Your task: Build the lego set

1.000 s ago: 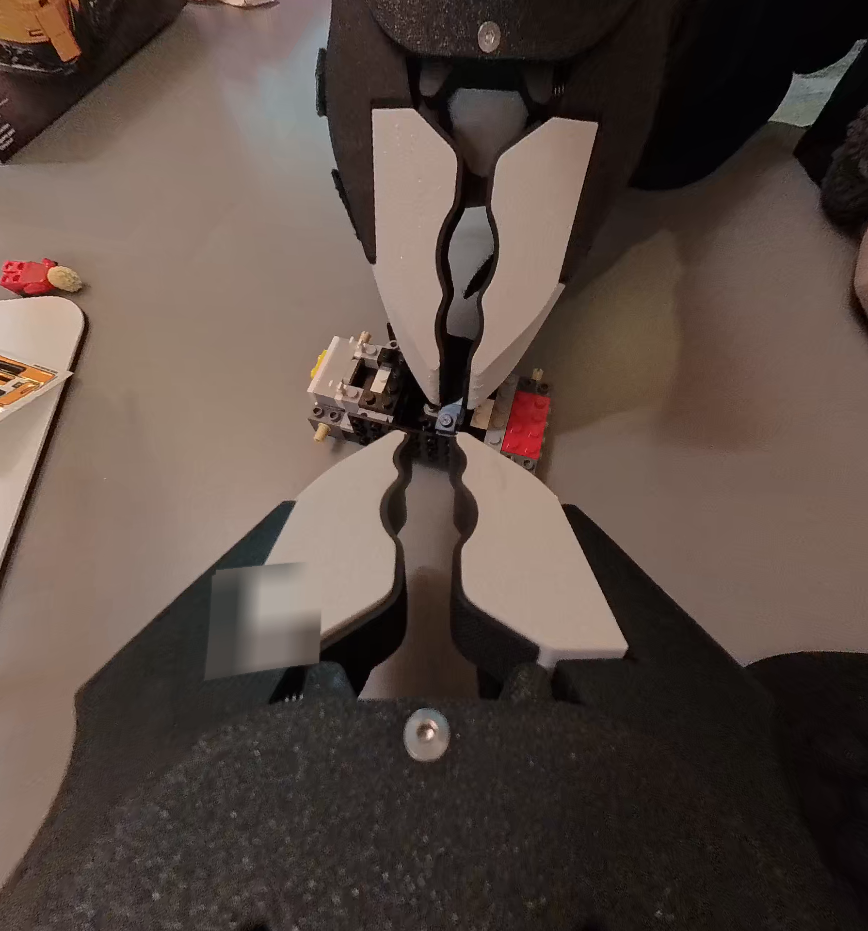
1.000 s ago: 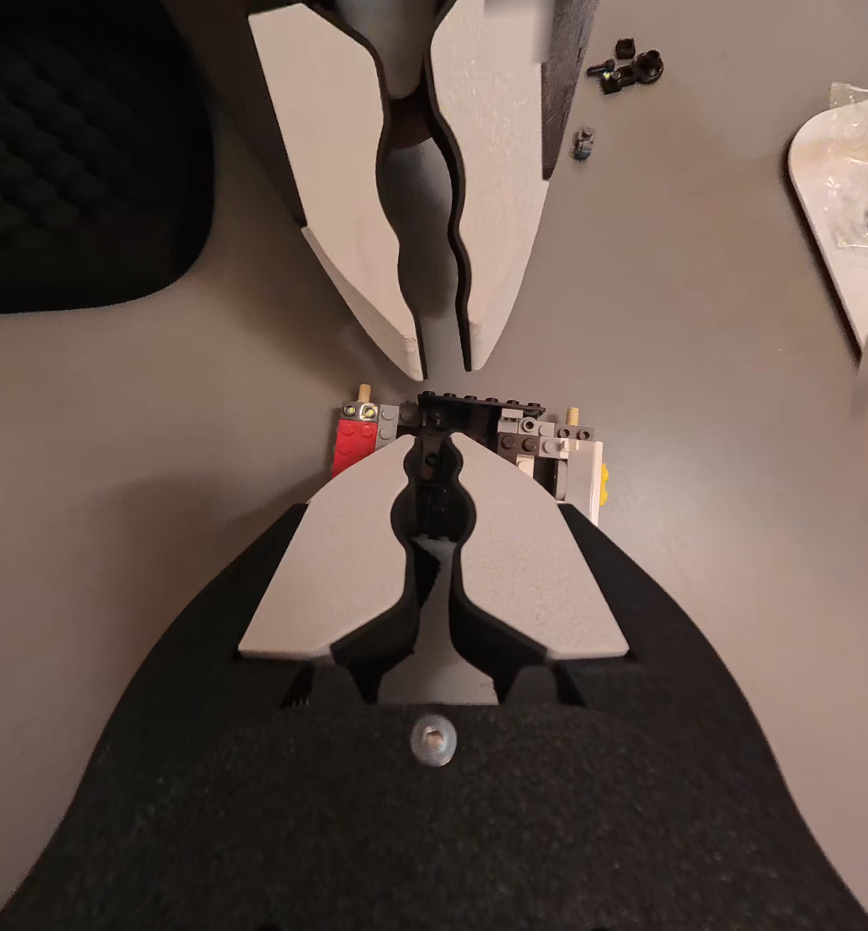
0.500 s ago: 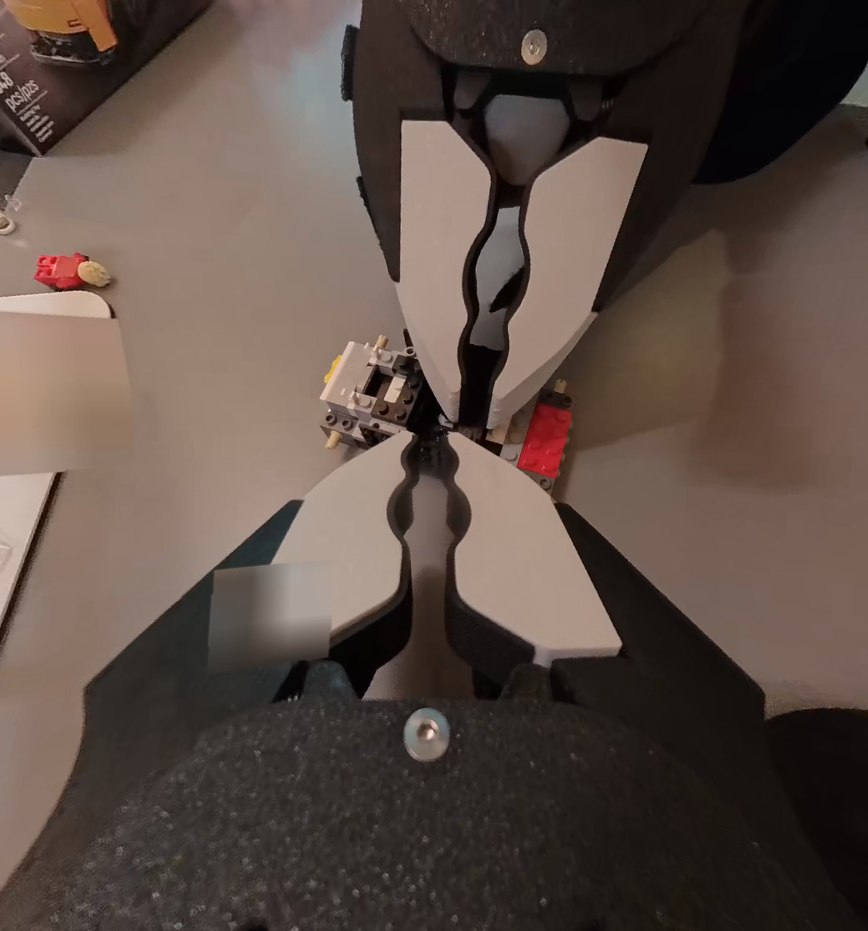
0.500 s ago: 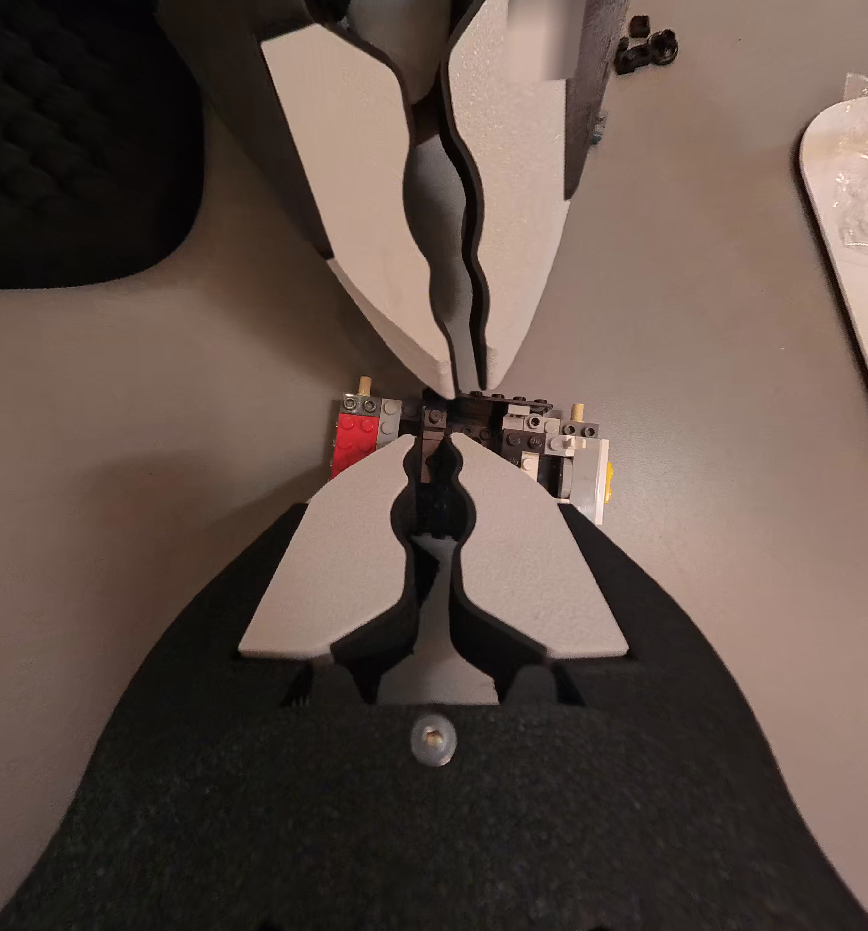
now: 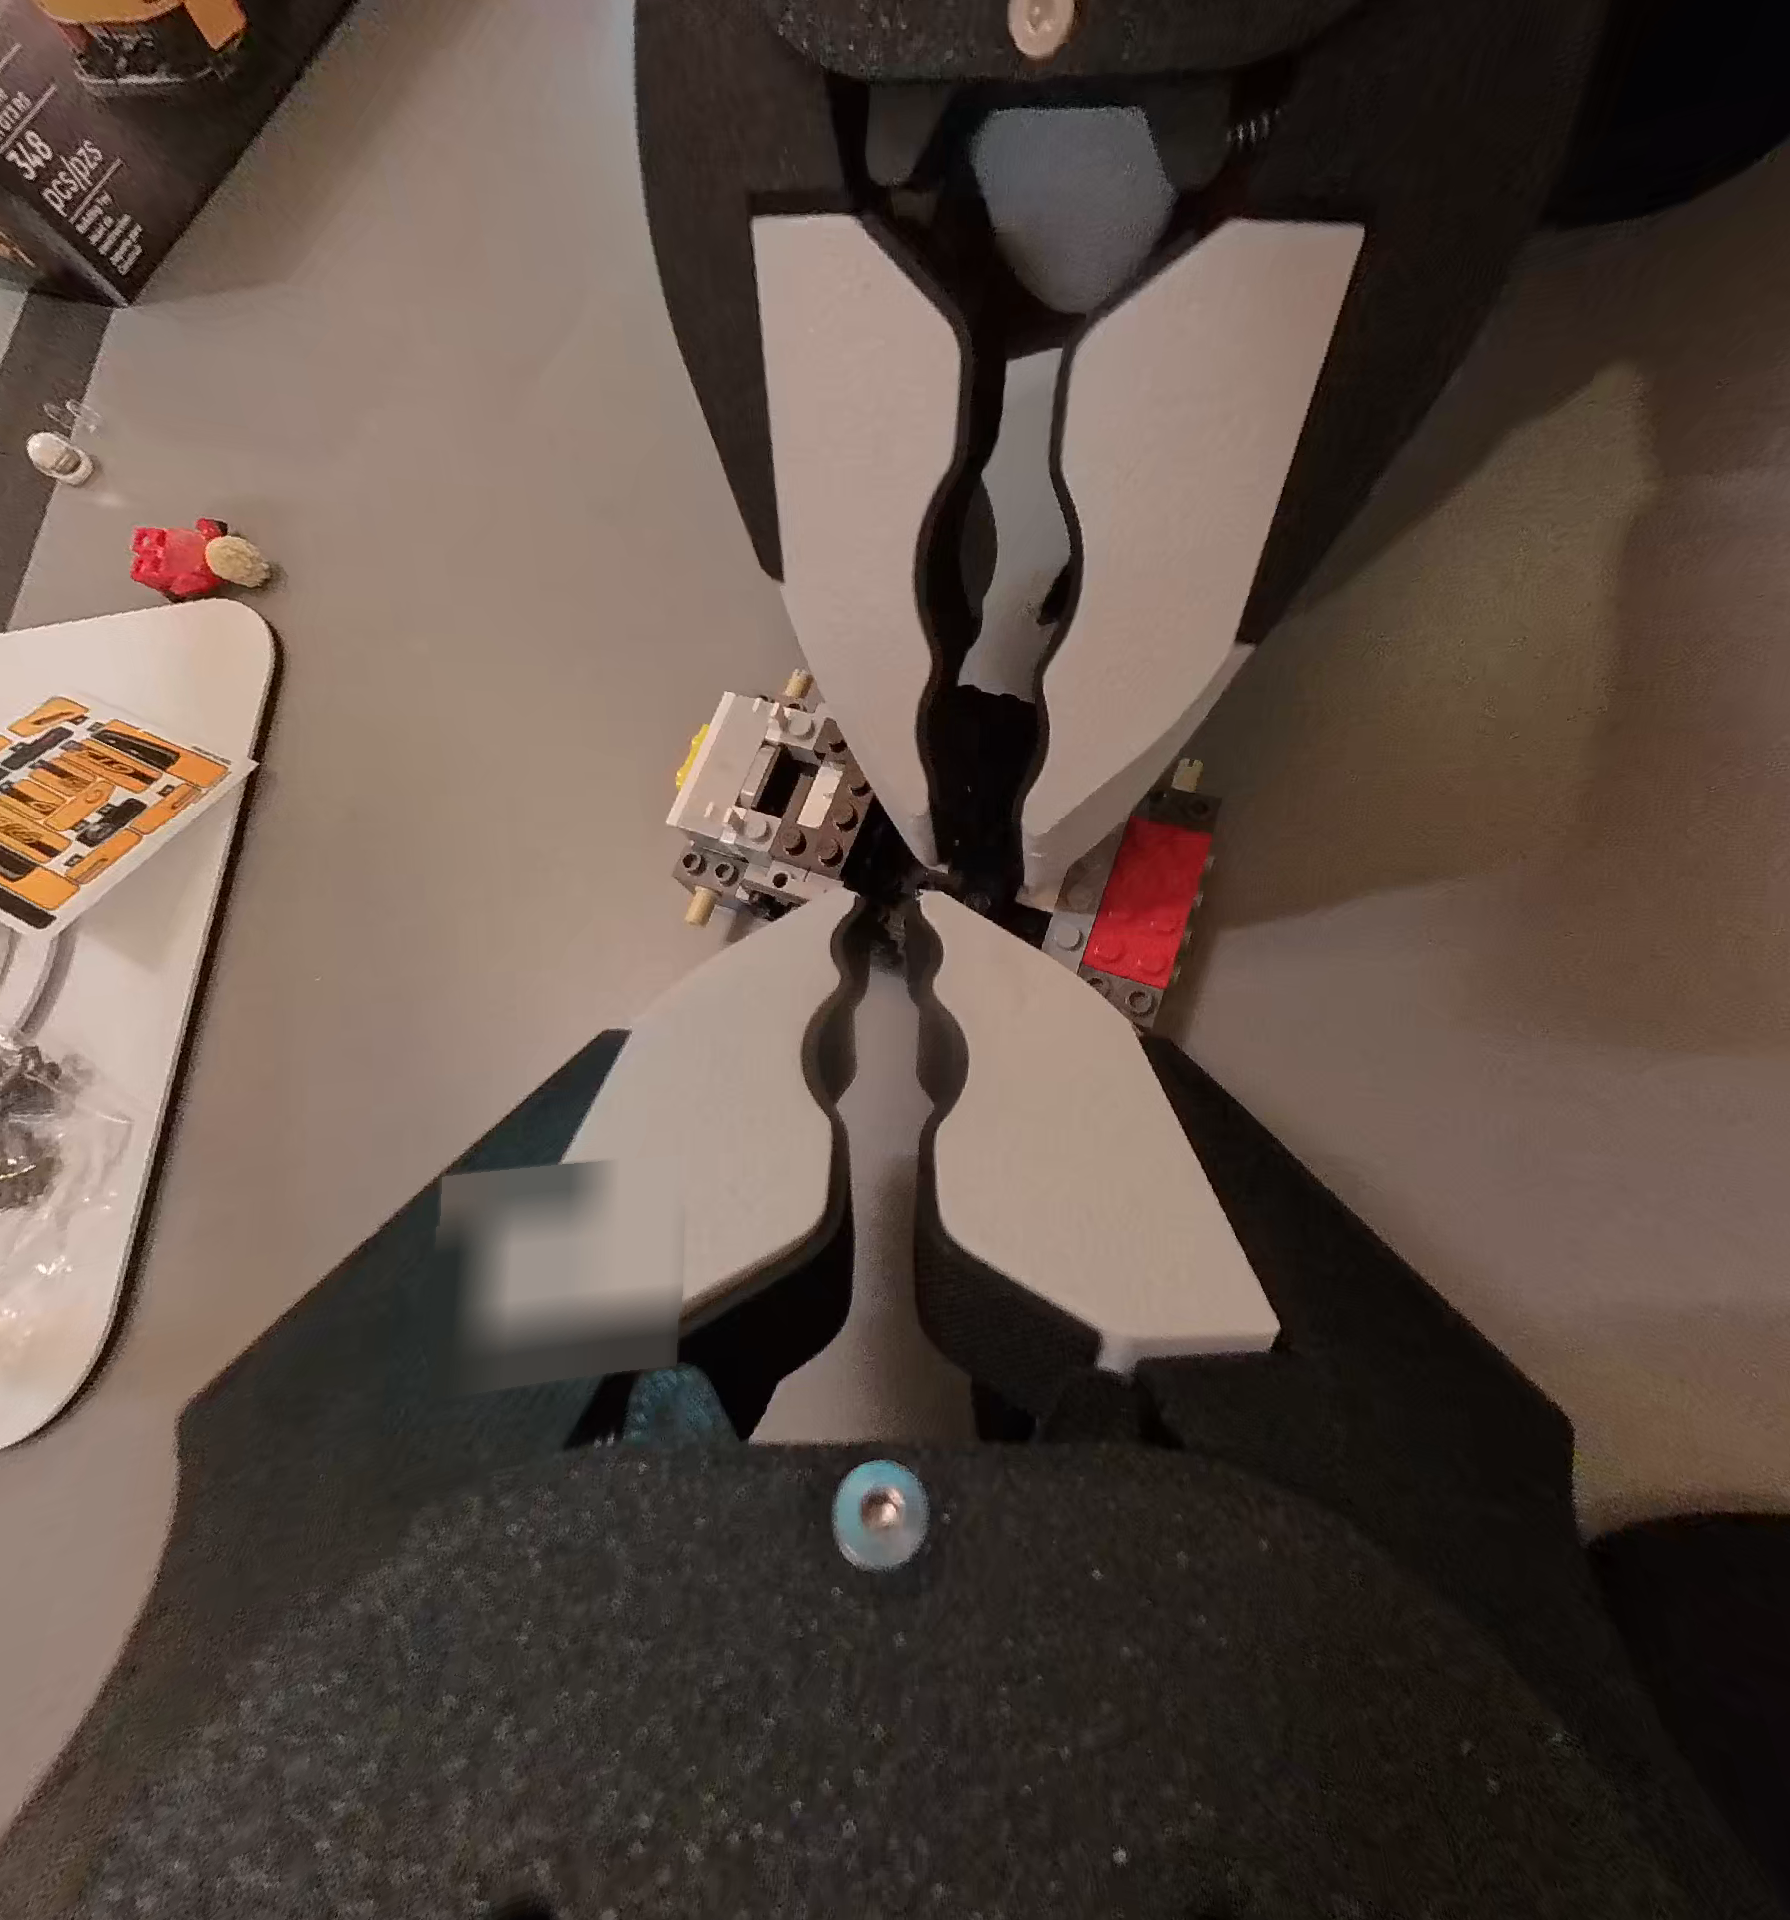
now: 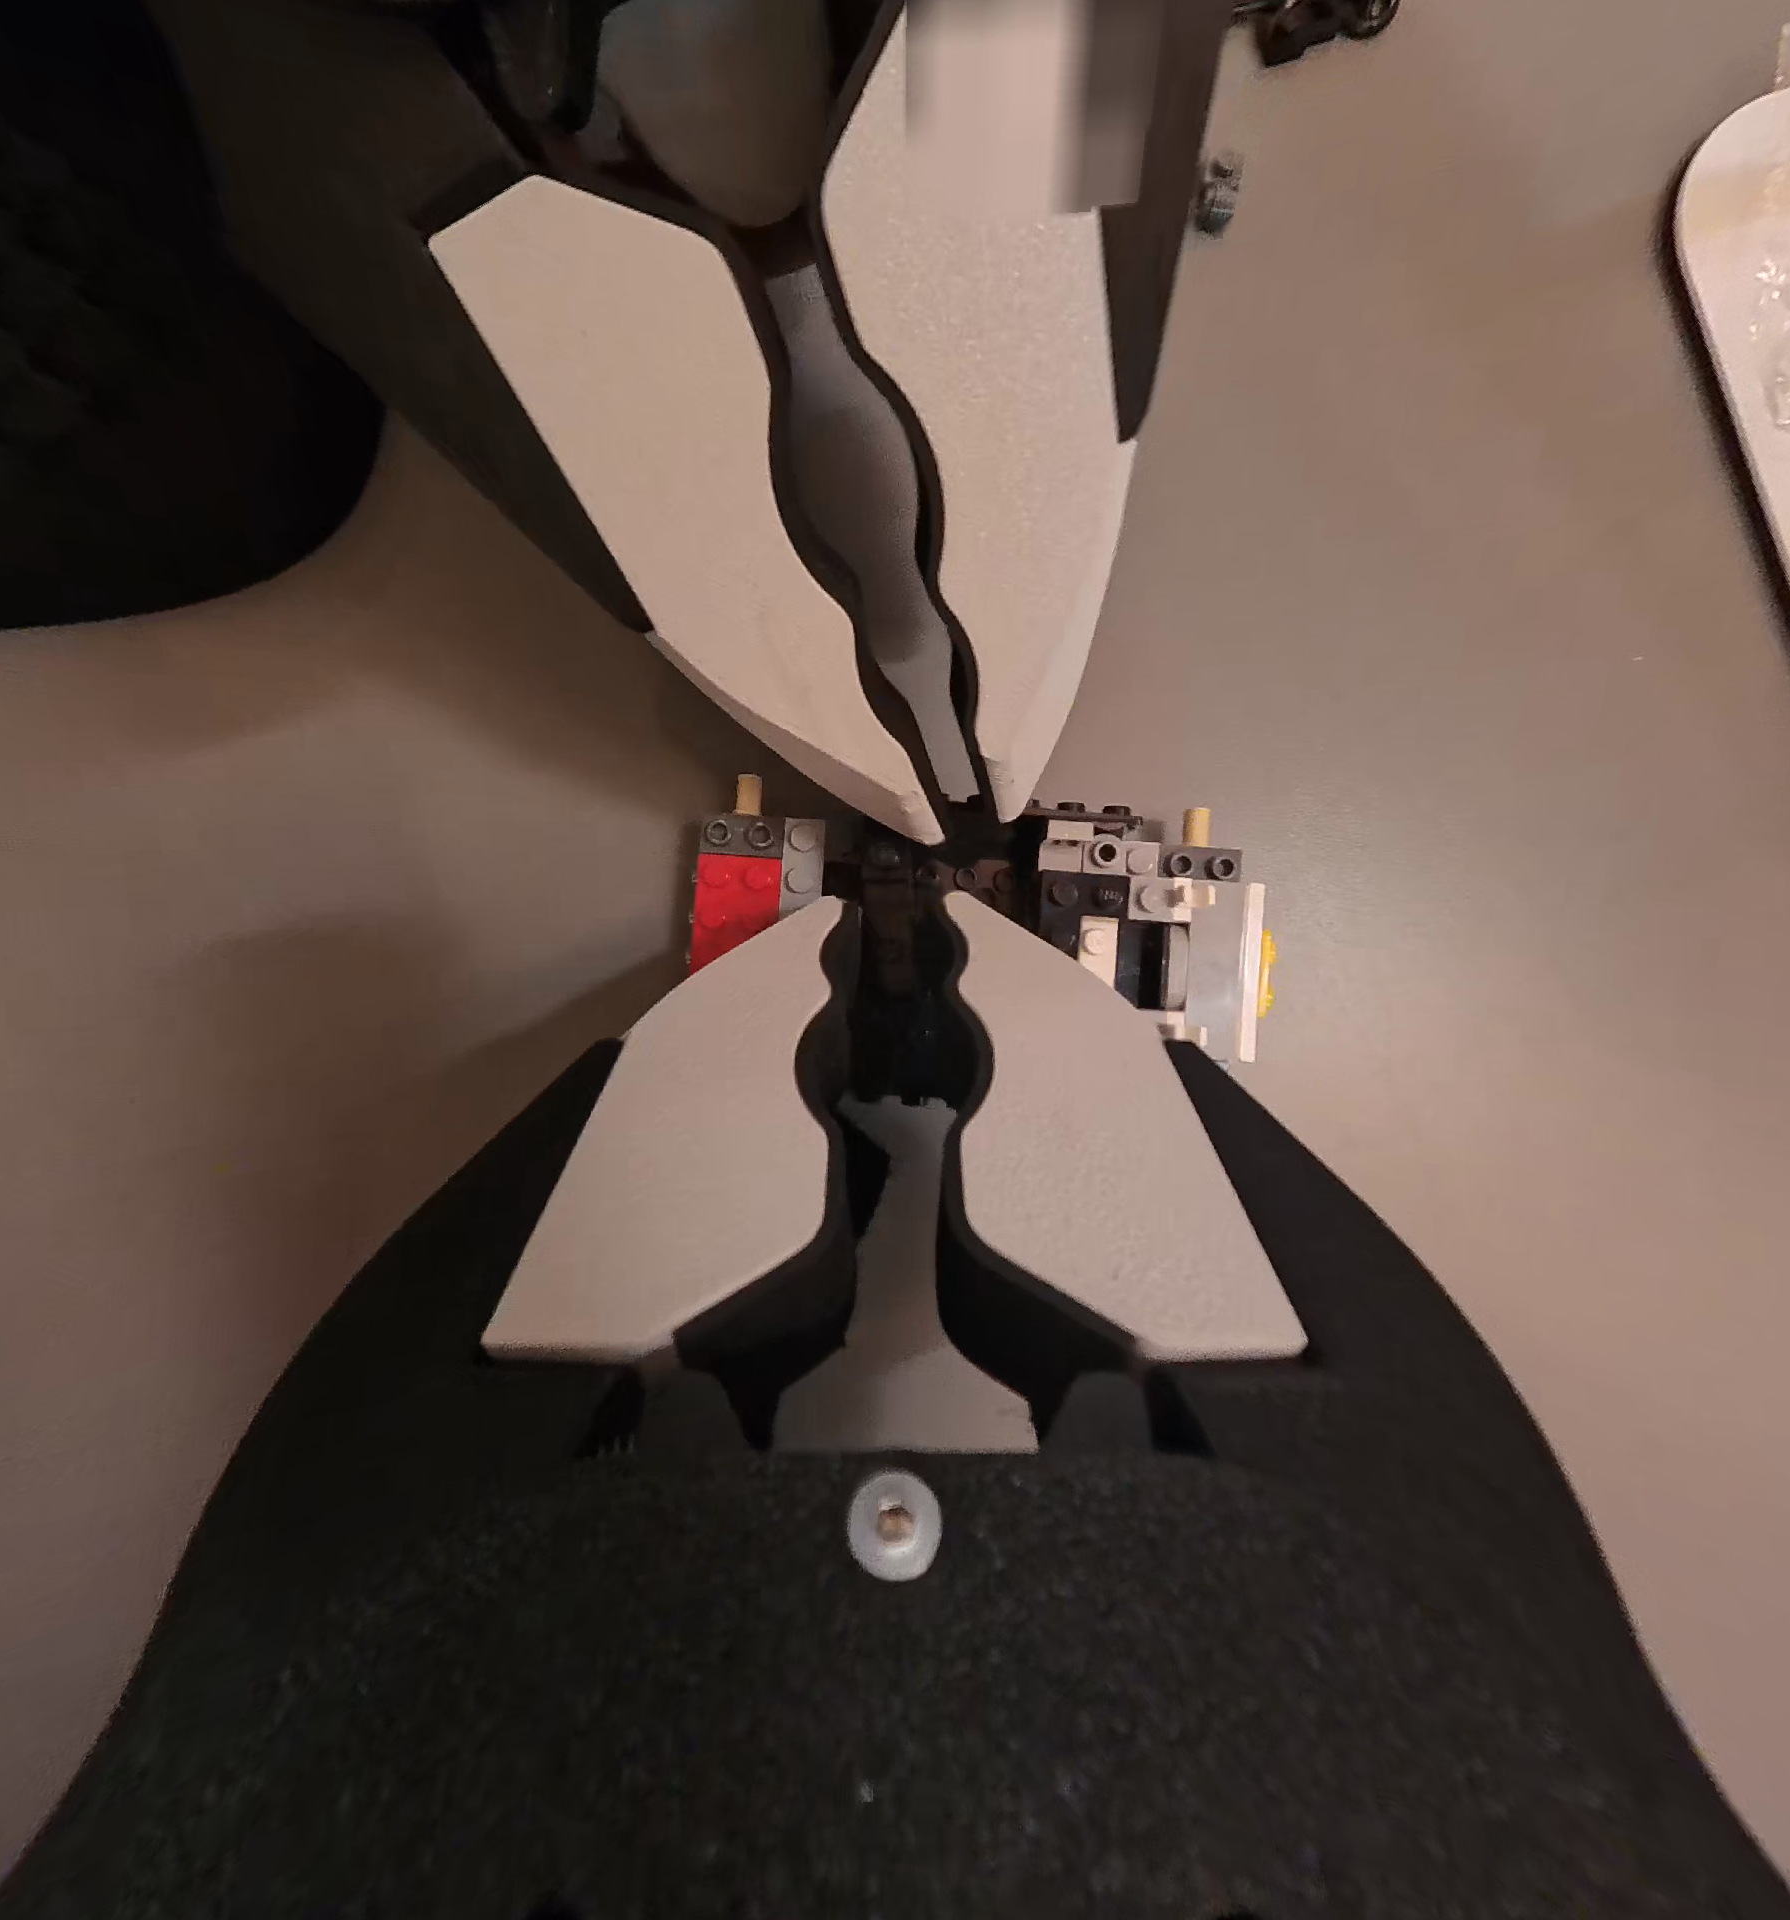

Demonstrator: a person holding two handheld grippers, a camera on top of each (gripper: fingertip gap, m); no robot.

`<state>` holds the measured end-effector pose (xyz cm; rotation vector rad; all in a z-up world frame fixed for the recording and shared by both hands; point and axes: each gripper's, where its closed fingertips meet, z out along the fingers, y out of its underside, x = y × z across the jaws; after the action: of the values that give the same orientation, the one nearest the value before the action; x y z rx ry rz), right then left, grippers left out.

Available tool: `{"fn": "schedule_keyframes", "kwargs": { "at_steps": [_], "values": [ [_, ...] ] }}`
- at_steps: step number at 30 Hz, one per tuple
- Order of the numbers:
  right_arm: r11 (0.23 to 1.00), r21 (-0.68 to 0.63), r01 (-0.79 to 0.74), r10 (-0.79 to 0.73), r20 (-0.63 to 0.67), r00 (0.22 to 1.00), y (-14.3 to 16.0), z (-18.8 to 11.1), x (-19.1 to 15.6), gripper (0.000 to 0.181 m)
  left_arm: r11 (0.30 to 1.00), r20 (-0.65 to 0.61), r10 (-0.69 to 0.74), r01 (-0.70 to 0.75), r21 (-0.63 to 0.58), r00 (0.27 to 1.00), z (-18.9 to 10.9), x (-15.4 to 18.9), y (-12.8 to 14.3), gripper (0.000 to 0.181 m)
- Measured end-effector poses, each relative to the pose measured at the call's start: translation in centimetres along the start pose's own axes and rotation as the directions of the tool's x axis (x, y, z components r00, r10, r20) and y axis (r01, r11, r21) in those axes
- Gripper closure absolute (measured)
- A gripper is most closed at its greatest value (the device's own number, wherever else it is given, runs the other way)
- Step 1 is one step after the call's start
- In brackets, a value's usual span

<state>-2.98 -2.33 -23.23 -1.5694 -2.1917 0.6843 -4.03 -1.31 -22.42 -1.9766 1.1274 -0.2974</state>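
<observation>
lego model (image 5: 766, 800), a half-built blocky chassis of grey, black and red studded plastic, is sitting on the smooth grey bench (image 5: 455, 520) while the right tool (image 6: 901, 914) is clamping its dark middle. the left tool (image 5: 886, 914), nearly together, is pressing something small there that i cannot make out; seating it probably needs firm downward pressure.

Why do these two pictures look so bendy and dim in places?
Left wrist view: the wide lens curves the white tray edge, and a soft shadow falls on the table at right. Right wrist view: warm, even light, no glare; the toy model is fairly sharp, while the left gripper above looks stretched and large.
</observation>
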Motion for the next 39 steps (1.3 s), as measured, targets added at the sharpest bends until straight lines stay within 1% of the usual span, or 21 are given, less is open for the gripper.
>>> {"fn": "schedule_keyframes", "kwargs": {
  "at_steps": [5, 10, 20, 23, 28, 36, 39],
  "values": [
    [0.998, 0.042, -0.041, 0.041, 0.002, 0.999, -0.3, -1.4, 0.9, 0.168, 1.000, 0.006, 0.001, 0.000, -0.004, 1.000, 0.0, -0.1, 0.0, 0.175],
    [1.000, 0.028, -0.011, 0.010, 0.017, 1.000, -0.5, -2.0, 0.4, 0.168, 1.000, 0.000, -0.015, 0.015, 0.004, 1.000, 0.1, -0.1, 0.0, 0.176],
    [0.995, -0.100, 0.025, -0.026, -0.008, 1.000, 0.0, -0.5, 0.0, 0.168, 0.999, -0.008, -0.042, 0.042, 0.019, 0.999, 0.1, -0.2, -0.1, 0.176],
    [0.991, -0.130, -0.011, 0.007, -0.027, 1.000, 0.3, -0.2, 0.2, 0.174, 0.999, -0.011, -0.046, 0.046, 0.021, 0.999, 0.1, -0.2, -0.1, 0.176],
    [0.981, -0.171, -0.094, 0.091, -0.023, 0.996, 0.4, -0.1, 0.2, 0.174, 0.998, -0.018, -0.057, 0.058, 0.027, 0.998, 0.1, -0.1, -0.1, 0.175],
    [0.970, -0.219, -0.109, 0.117, 0.026, 0.993, 0.2, -0.2, -0.1, 0.174, 0.998, -0.022, -0.055, 0.055, 0.029, 0.998, 0.1, 0.0, -0.1, 0.175],
    [0.966, -0.235, -0.108, 0.116, 0.021, 0.993, 0.4, -0.2, 0.0, 0.174, 0.998, -0.026, -0.056, 0.057, 0.030, 0.998, 0.1, 0.0, -0.1, 0.175]
  ]
}}
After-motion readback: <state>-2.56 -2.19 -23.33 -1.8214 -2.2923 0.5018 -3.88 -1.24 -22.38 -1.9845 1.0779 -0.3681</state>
